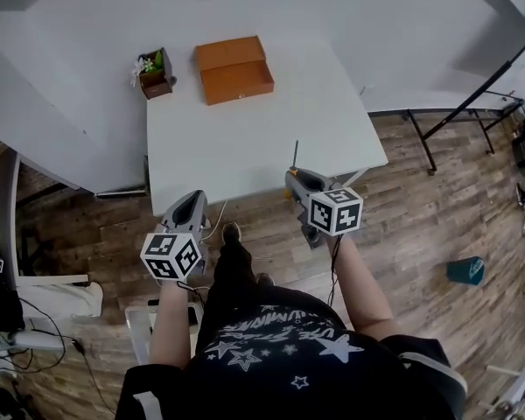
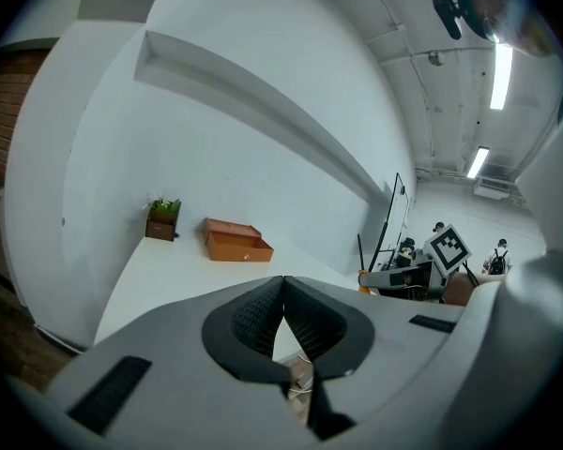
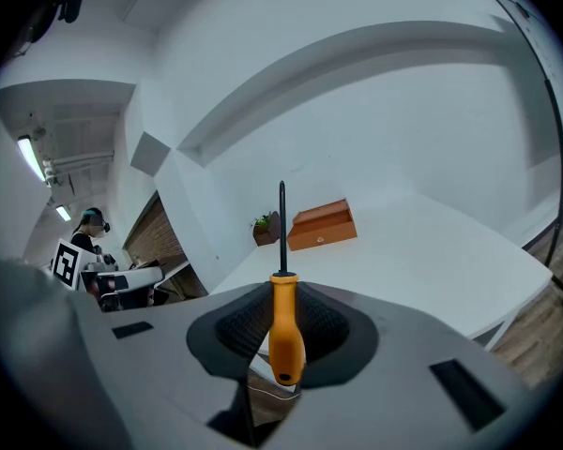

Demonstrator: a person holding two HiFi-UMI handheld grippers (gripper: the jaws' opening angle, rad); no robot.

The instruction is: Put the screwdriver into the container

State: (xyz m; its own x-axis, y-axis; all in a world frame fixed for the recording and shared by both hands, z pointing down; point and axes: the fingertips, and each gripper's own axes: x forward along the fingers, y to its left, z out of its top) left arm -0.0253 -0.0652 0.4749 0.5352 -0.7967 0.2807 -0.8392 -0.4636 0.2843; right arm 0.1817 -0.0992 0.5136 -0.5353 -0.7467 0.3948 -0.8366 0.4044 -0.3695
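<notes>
A screwdriver point(image 3: 284, 307) with an orange handle and a dark shaft stands upright between the jaws of my right gripper point(image 3: 283, 319), which is shut on its handle. In the head view that right gripper point(image 1: 295, 178) hangs over the white table's point(image 1: 245, 138) near right edge, with the screwdriver's shaft point(image 1: 295, 152) pointing away from me. The open orange container point(image 1: 234, 69) rests at the table's far side, well ahead of both grippers; it also shows as a container point(image 3: 322, 226) in the right gripper view and a container point(image 2: 235, 242) in the left one. My left gripper point(image 2: 283, 312) is shut and holds nothing; it hovers just off the table's near left edge point(image 1: 191, 206).
A small brown box with a plant point(image 1: 155, 73) stands at the far left corner of the table, left of the container. A white wall runs behind the table. Wooden floor lies around it, with black stand legs point(image 1: 459, 112) to the right and a teal object point(image 1: 466, 270) on the floor.
</notes>
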